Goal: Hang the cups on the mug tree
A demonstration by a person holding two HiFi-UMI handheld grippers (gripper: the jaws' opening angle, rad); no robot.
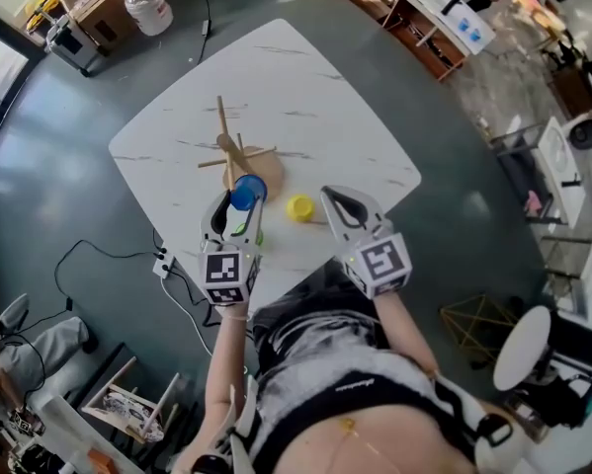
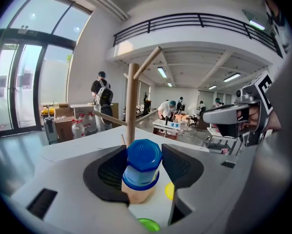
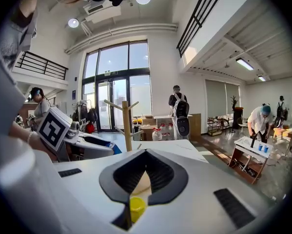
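A wooden mug tree with bare pegs stands on the white marble table; it also rises ahead in the left gripper view and the right gripper view. My left gripper is shut on a blue cup, held just in front of the tree's base. A green cup shows below its jaws. A yellow cup sits on the table between the two grippers. My right gripper is shut and empty, just right of the yellow cup.
The table's near edge lies under both grippers, against the person's body. On the grey floor are a power strip with cables, a water jug and boxes at the back left, and a low shelf at the back right. People stand far off.
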